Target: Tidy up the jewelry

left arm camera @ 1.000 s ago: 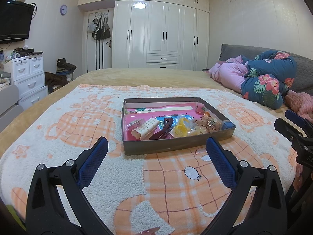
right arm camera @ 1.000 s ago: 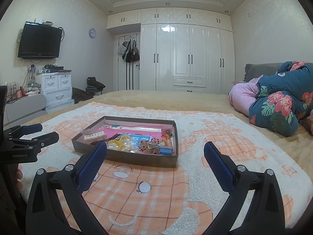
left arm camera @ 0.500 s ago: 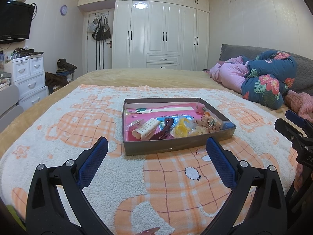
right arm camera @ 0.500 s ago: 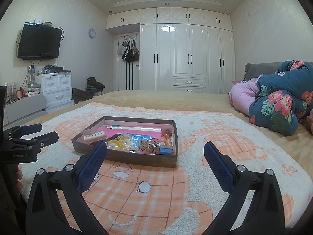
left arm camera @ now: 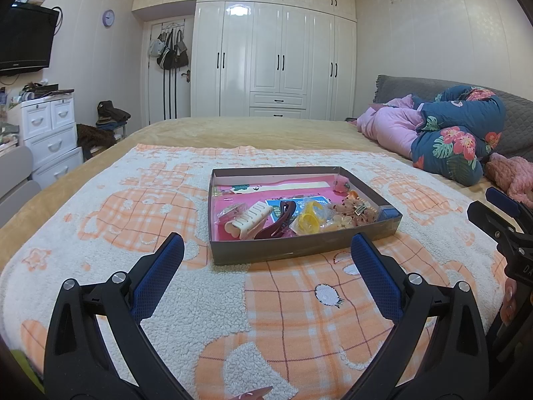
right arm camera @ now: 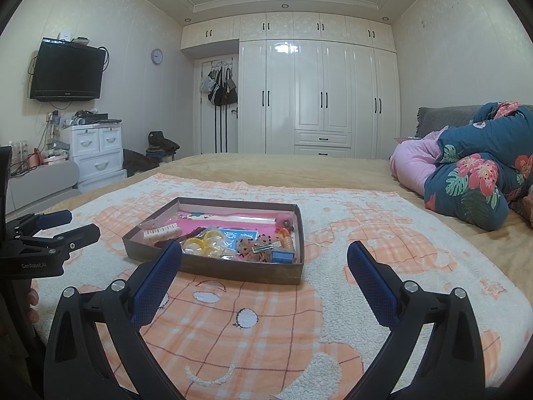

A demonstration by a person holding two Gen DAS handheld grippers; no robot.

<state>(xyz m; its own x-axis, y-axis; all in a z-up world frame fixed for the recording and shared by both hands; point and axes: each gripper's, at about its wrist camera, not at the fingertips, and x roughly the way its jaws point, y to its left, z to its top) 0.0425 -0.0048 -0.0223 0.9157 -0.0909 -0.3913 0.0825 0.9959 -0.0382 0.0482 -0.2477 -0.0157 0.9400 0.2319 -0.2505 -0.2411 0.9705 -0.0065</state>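
A shallow grey box (left arm camera: pixel 273 253) with a pink lining sits on the bed blanket; it also shows in the right wrist view (right arm camera: pixel 240 271). It holds a cream claw clip (left arm camera: pixel 248 220), a dark red clip (left arm camera: pixel 278 221), yellow rings (left arm camera: pixel 309 220) and several small hair pieces. My left gripper (left arm camera: pixel 266 266) is open and empty, a little in front of the box. My right gripper (right arm camera: pixel 265 270) is open and empty, in front of the box's right part. Each gripper shows in the other's view, the right one (left arm camera: pixel 499 213) and the left one (right arm camera: pixel 56 230).
The box lies on a white and orange checked blanket (left arm camera: pixel 133 220) over a tan bedspread. Rolled floral and pink quilts (left arm camera: pixel 449 133) lie at the right. A white drawer unit (left arm camera: pixel 50 130) and a wardrobe (left arm camera: pixel 279 63) stand beyond the bed.
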